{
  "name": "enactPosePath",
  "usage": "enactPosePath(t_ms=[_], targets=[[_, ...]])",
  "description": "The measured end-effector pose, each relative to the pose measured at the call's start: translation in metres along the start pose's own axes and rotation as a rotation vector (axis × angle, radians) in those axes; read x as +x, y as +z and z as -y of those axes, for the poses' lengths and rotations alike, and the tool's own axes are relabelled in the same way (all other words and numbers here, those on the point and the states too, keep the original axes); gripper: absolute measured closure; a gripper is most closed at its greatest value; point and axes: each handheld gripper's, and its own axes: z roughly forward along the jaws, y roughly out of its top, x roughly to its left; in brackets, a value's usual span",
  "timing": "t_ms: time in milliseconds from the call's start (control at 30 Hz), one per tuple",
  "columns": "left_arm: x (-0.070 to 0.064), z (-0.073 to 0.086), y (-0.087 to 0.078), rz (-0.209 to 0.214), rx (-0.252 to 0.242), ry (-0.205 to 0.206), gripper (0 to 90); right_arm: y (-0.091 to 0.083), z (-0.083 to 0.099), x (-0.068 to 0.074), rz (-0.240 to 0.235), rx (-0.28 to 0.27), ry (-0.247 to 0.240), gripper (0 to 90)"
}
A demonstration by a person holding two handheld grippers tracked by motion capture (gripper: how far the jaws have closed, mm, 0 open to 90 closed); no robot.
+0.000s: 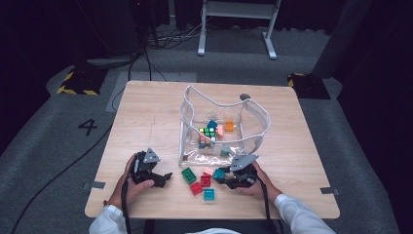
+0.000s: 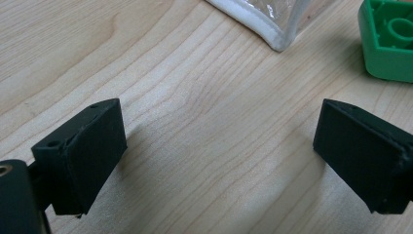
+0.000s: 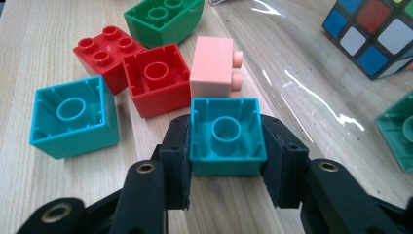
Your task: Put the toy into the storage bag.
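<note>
Right gripper (image 3: 228,161) is clamping a teal plastic block (image 3: 228,135) between its black jaws, pads pressing flat on two opposite sides. The block is sitting hollow side toward the camera, showing a round tube inside thin ribbed walls. In the high view the same gripper (image 1: 225,176) is sitting low at the near edge of the counter (image 1: 146,122), just in front of the clear pouch (image 1: 253,122), with the held block (image 1: 218,173) at the right end of the loose pile.

Loose pieces are lying on the pale wood-grain counter beside the held block: a second teal block (image 3: 73,117), hollow side up; a red block (image 3: 157,79), hollow side up; another red block (image 3: 104,51) with four round studs up, touching the first red one; a pink block (image 3: 212,73) lying on its side, studs pointing toward the pouch, just beyond the held block; a green block (image 3: 163,22) with one curved side, farthest away.

Inside the pouch, which is glossy clear plastic with a white corded rim, a puzzle cube (image 3: 372,34) with coloured square stickers is resting next to a dark green block (image 3: 397,131).

Left gripper (image 2: 219,151) is hovering over bare wood, jaws spread wide with nothing between them. The green block (image 2: 389,39) and the pouch's white rim (image 2: 263,27) are lying beyond it.
</note>
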Motion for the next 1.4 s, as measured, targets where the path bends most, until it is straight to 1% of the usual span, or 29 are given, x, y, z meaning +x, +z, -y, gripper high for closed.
enactPosePath(t_ms=[33,67,100,133,167,267,300,333,367,400,433,467,533,600,633,667,700,733,800,867,933,967,1067,1100,1133,1200,1233,1267,1400], targets=[[0.0,0.0,0.0,0.0,0.0,0.001,5.2,-0.002,0.001,0.001,-0.001,0.006,0.011,59.0],[0.0,0.0,0.0,0.001,0.0,0.001,5.2,-0.002,0.001,0.001,-0.002,0.006,0.008,59.1],[0.0,0.0,0.0,0.003,0.0,0.001,5.2,-0.002,0.002,0.0,-0.006,-0.002,-0.008,59.1],[0.0,0.0,0.0,0.002,0.0,0.0,5.2,-0.004,0.003,0.001,-0.005,0.003,0.003,59.1],[0.0,0.0,0.0,0.003,0.0,0.001,5.2,-0.004,0.003,0.0,-0.006,-0.003,-0.021,59.0],[0.0,0.0,0.0,0.004,0.0,0.001,5.2,-0.007,0.006,-0.001,-0.007,-0.01,-0.032,59.1],[0.0,0.0,0.0,0.002,0.0,0.001,5.1,-0.01,0.008,0.0,-0.006,0.001,-0.01,59.1],[0.0,0.0,0.0,0.003,0.0,0.001,5.2,-0.011,0.009,-0.001,-0.005,0.0,-0.017,59.1],[0.0,0.0,0.0,0.003,0.0,0.001,5.2,-0.013,0.01,-0.001,-0.002,0.0,-0.01,59.1],[0.0,0.0,0.0,0.002,0.0,0.001,5.2,-0.014,0.011,-0.002,-0.001,-0.004,-0.029,59.1],[0.0,0.0,0.0,0.003,0.0,0.001,5.2,-0.016,0.013,-0.003,-0.003,-0.004,-0.032,59.1],[0.0,0.0,0.0,0.003,0.0,0.002,5.2,-0.019,0.015,-0.003,-0.003,0.005,-0.016,59.1],[0.0,0.0,0.0,0.003,0.0,0.001,5.2,-0.025,0.019,-0.005,0.002,0.016,0.001,59.1],[0.0,0.0,0.0,0.003,0.0,0.002,5.2,-0.029,0.023,-0.008,0.005,0.005,-0.005,59.1],[0.0,0.0,0.0,0.003,0.0,0.001,5.2,-0.034,0.025,-0.008,0.012,0.022,0.02,59.1],[0.0,0.0,0.0,0.003,0.0,0.002,5.1,-0.036,0.027,-0.009,0.016,0.023,0.02,59.1],[0.0,0.0,0.0,0.003,0.0,0.001,5.2,-0.039,0.029,-0.011,0.02,0.013,-0.006,59.1],[0.0,0.0,0.0,0.001,-0.001,0.001,5.2,-0.041,0.03,-0.013,0.028,0.007,-0.022,59.1],[0.0,0.0,0.0,0.004,0.0,0.001,5.2,-0.047,0.034,-0.014,0.048,0.011,-0.023,59.1],[0.0,0.0,0.0,0.003,0.0,0.001,5.2,-0.052,0.039,-0.017,0.059,0.018,-0.007,59.1],[0.0,0.0,0.0,0.003,0.0,0.001,5.2,-0.057,0.043,-0.019,0.072,0.013,0.011,59.1],[0.0,0.0,0.0,0.003,0.0,0.001,5.2,-0.06,0.045,-0.021,0.075,0.013,0.01,59.1],[0.0,0.0,0.0,0.004,0.0,0.001,5.2,-0.069,0.05,-0.023,0.087,0.002,0.023,59.1],[0.0,0.0,0.0,0.001,-0.001,0.001,5.2,-0.074,0.052,-0.024,0.094,-0.005,0.038,59.1],[0.0,0.0,0.0,0.003,0.0,0.002,5.2,-0.076,0.053,-0.024,0.096,-0.01,0.042,59.1],[0.0,0.0,0.0,0.003,0.0,0.001,5.1,-0.083,0.057,-0.027,0.117,-0.002,0.037,59.1],[0.0,0.0,0.0,0.003,0.0,0.001,5.1,-0.087,0.059,-0.029,0.119,-0.009,0.038,59.1],[0.0,0.0,0.0,0.003,0.0,0.001,5.1,-0.091,0.061,-0.031,0.121,-0.015,0.048,59.1],[0.0,0.0,0.0,0.001,-0.001,0.001,5.1,-0.105,0.069,-0.038,0.154,-0.023,0.067,59.1]])
